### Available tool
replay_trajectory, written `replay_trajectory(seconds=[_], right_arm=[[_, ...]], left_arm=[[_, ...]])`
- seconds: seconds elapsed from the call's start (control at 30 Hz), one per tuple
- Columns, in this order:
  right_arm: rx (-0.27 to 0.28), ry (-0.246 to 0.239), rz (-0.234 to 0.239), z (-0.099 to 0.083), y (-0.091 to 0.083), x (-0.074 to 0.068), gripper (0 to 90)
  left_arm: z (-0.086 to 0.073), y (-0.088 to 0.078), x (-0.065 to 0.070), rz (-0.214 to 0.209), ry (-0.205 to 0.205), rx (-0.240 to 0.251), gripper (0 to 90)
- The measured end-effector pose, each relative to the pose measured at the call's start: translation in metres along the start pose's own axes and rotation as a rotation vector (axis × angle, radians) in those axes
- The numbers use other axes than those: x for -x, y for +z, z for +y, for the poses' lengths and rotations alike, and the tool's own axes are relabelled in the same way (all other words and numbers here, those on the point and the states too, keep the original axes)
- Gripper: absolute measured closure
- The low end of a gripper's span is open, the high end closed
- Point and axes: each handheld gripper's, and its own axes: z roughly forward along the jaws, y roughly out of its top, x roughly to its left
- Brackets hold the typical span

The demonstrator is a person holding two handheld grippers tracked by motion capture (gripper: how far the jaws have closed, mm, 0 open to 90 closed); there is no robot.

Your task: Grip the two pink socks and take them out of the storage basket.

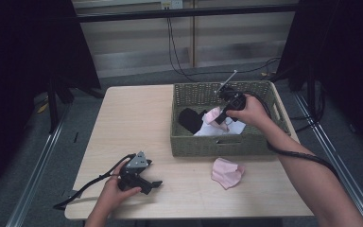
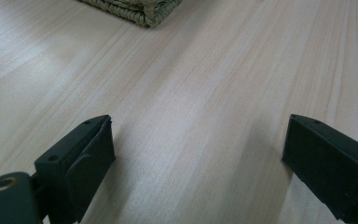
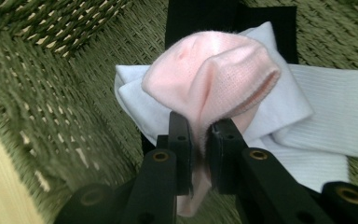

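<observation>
**Pink sock pinched over the basket, other gripper parked on the table**

So the right gripper (image 3: 199, 135) has its jaws clamped on a pink sock (image 3: 209, 79); the fabric is squeezed right between the two pads, with most of the sock bunched up past the tips and a bit of it trailing down below them; in the high view that same right gripper (image 1: 223, 116) sits over the inside of the woven basket (image 1: 189, 92), and the pink sock (image 1: 212, 115) hangs at its tip.

Just beyond and under the held sock there's a white sock (image 3: 326, 98) lying on the basket floor, and a black sock (image 3: 200, 18) further out past that; the basket wall rises close on the gripper's left side, so it's a tight corner; a second pink sock (image 1: 227, 172) lies on the table (image 1: 137, 113) outside the basket, just in front of its near wall, well back from the right gripper.

The left gripper (image 2: 198, 154) is released, jaws wide apart with only bare tabletop between them; it rests low on the table in the person's left hand (image 1: 116, 189), and a corner of the basket (image 2: 140, 9) shows well ahead of it.
</observation>
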Motion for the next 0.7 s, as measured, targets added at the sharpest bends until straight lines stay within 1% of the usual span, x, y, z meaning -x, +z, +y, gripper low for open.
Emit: replay_trajectory(seconds=[0.13,0.17,0.27,0.3,0.43,0.53,0.57,0.7], right_arm=[[-0.006,-0.016,-0.003,-0.003,-0.011,0.0,80.9],[-0.001,-0.005,-0.001,-0.004,-0.014,-0.001,80.9],[0.004,-0.023,0.005,-0.006,-0.023,0.0,80.9],[0.002,-0.025,0.002,-0.007,-0.026,-0.001,80.9],[0.0,-0.04,0.014,-0.01,-0.038,-0.005,80.9],[0.002,-0.058,0.013,-0.012,-0.045,-0.007,80.9],[0.003,-0.052,0.016,-0.013,-0.047,-0.008,80.9],[0.01,-0.068,0.026,-0.015,-0.056,-0.012,80.9]], left_arm=[[0.0,0.0,0.0,0.001,0.001,-0.002,8.2],[0.0,0.0,0.0,0.002,-0.002,-0.001,8.2],[0.0,0.0,0.0,0.002,0.002,-0.004,8.2],[0.0,0.0,0.0,0.002,0.001,-0.004,8.2],[0.0,0.0,0.0,0.003,0.001,-0.003,8.2],[0.0,0.0,0.0,0.003,0.001,-0.003,8.3],[0.0,0.0,0.0,0.003,0.0,-0.003,8.2],[0.0,0.0,0.0,0.003,0.001,-0.004,8.2]])
